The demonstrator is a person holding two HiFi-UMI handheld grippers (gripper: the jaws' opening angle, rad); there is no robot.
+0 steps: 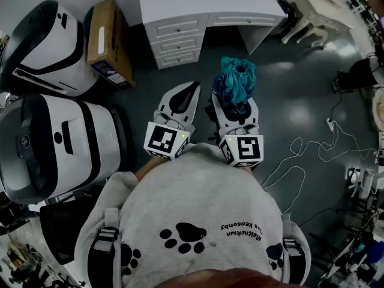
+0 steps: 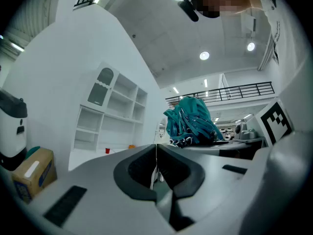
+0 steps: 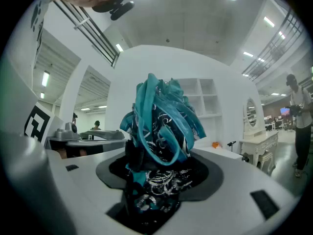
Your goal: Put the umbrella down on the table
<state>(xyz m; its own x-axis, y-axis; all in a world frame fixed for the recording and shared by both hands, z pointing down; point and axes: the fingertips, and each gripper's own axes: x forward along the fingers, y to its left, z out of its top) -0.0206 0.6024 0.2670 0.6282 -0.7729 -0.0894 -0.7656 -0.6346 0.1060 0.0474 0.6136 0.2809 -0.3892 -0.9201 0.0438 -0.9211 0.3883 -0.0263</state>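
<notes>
The folded teal umbrella, with a dark patterned lining, stands between the jaws of my right gripper, which is shut on it. In the right gripper view the umbrella fills the middle and hides the jaw tips. My left gripper hangs just left of it, jaws together with nothing between them. From the left gripper view, the umbrella shows off to the right, beyond the shut left gripper. Both grippers are held level over the dark floor, short of the white table with drawers.
A cardboard box and two white-and-black machines stand at the left. White cables trail over the floor at the right, near a white chair. A person stands far right, by a white dressing table.
</notes>
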